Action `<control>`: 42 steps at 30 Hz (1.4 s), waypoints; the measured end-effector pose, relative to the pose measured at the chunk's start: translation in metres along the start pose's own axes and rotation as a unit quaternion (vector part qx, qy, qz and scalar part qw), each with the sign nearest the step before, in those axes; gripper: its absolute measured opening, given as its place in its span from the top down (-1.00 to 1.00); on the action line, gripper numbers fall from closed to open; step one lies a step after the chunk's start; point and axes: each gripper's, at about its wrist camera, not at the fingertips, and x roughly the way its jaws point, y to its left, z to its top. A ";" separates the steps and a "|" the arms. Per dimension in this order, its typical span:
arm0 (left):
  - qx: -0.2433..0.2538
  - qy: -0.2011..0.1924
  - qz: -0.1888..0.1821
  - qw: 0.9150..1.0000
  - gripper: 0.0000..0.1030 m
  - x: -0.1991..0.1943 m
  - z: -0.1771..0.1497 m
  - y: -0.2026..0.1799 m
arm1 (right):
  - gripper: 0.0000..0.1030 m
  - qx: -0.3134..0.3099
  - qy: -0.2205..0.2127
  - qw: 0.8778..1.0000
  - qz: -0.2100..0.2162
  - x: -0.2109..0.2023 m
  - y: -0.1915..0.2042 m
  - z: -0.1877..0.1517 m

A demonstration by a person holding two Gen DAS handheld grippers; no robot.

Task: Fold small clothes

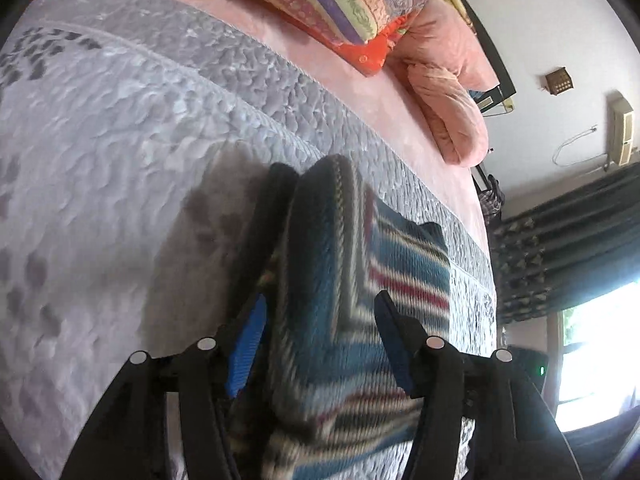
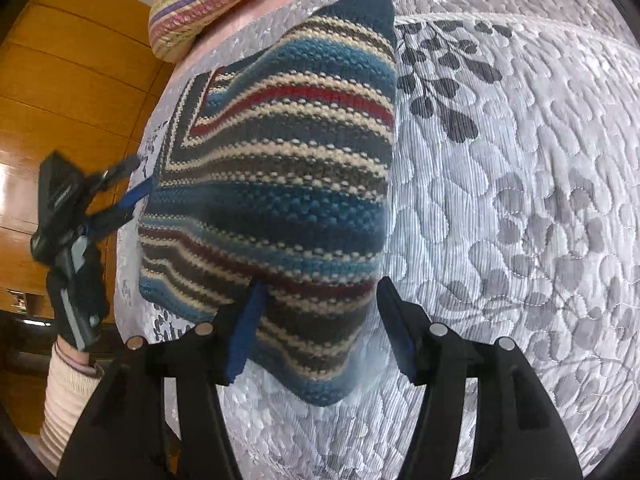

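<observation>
Knitwear — a striped sweater [image 2: 280, 168] on the quilted bedspread [image 2: 500, 200] — lies between both grippers' parted, ungripping fingers, right gripper [image 2: 316, 324] and left gripper [image 1: 320, 336], seemingly ready for its next fold.

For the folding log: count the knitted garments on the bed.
1. A striped knitted garment lies on the grey quilted bedspread, between the fingers of the left gripper and right gripper. Others could be out of frame.

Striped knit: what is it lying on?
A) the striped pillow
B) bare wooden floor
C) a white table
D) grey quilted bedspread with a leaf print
D: the striped knit lies on the grey quilted bedspread, dark leaf print just beside it; the striped pillow sits apart at the far edge.
</observation>
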 end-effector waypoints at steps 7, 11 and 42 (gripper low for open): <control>-0.033 0.009 0.018 0.999 0.31 0.036 0.019 0.009 | -0.14 -0.002 -0.001 1.000 0.004 0.007 0.000 0.001; 0.010 -0.041 0.017 0.999 0.88 0.019 0.013 -0.013 | -0.14 -0.006 -0.004 1.000 0.002 0.009 0.002 0.001; 0.017 0.046 0.012 0.999 -0.50 -0.003 -0.008 0.014 | -0.31 0.017 -0.022 0.999 0.045 -0.016 -0.015 0.012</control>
